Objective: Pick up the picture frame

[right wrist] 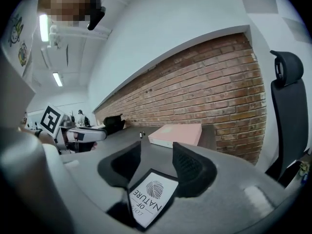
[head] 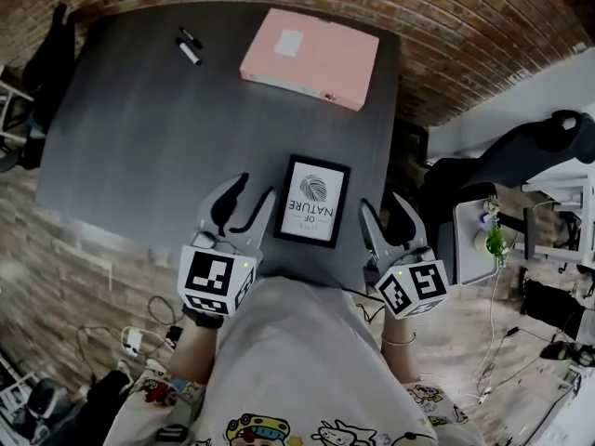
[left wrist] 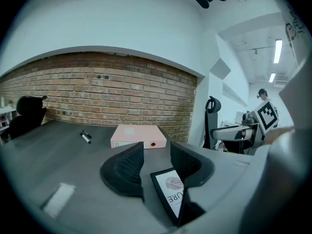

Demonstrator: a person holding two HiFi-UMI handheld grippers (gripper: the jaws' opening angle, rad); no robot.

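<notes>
Head view: my left hand-held gripper (head: 253, 193) and right hand-held gripper (head: 384, 210) sit on either side of the picture frame (head: 314, 201), each just beside one long edge.
Left gripper view: jaws wide apart with nothing between them. The frame shows low and to the right, partly under my right jaw, and I can't tell if it's touching.
Right gripper view: same deal, jaws well open and empty, with the frame's print showing just below the gap.
Frame location: flat on its back on the dark tabletop (head: 139, 128), near my edge, print facing up.
Further out: a pink box (head: 311, 59) and two markers (head: 189, 49) at the far end, well apart from the frame, so no clutter to dodge.
How it'll handle: my guess is light and stiff, but the front looks glazed, so probably slick and breakable if dropped or squeezed on the face.
Where to grab: I'd go for the black border (head: 284, 198) along the long sides, one jaw over the rim and one under.
Catch: it lies flush, so getting a jaw underneath looks like the fiddly bit. Tipping one edge up first might help.
</notes>
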